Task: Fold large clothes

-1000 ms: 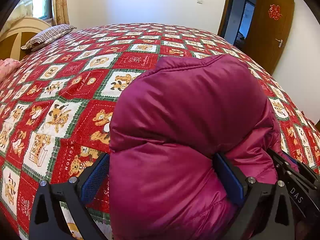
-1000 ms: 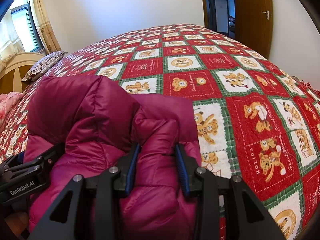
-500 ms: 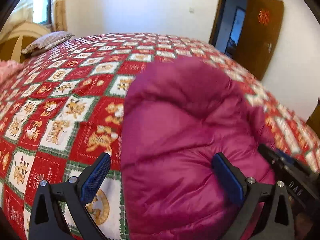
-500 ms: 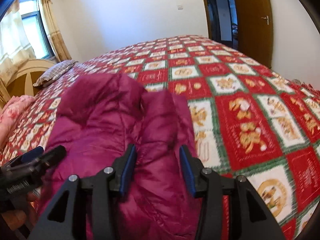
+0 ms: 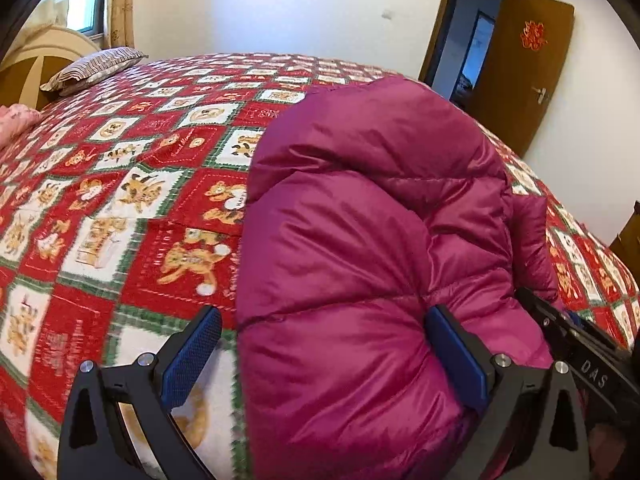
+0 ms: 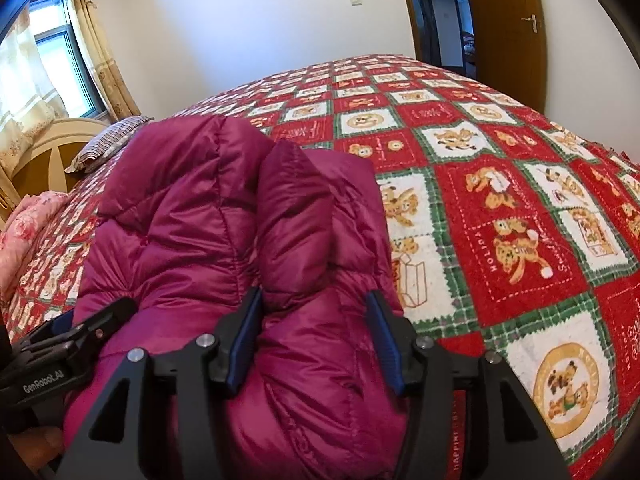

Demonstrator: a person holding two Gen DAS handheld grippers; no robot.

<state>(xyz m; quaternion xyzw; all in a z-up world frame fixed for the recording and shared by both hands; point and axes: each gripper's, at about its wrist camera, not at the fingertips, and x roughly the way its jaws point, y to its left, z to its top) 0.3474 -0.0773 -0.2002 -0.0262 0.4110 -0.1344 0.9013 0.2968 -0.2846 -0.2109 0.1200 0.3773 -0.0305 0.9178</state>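
Where it bulges, puffy magenta down jacket (image 5: 360, 240), glossy, quilted.

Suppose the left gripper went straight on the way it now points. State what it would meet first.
Probably the jacket. The left gripper stands open, and the puffy fabric already bulges between its fingers, nearer the right-hand one. Past the jacket lies the bedspread. Depth is hard to judge through the fisheye.

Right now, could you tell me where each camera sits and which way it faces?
Left wrist: on the left gripper, angled down across the bedspread toward the open door; its fingers straddle the magenta puffer jacket.
Right wrist: on the right gripper, facing likewise; its jaws are opening around a jacket fold, a fingertip at lower left.
Shared: jacket, bedspread, striped pillow, door, each other's gripper.
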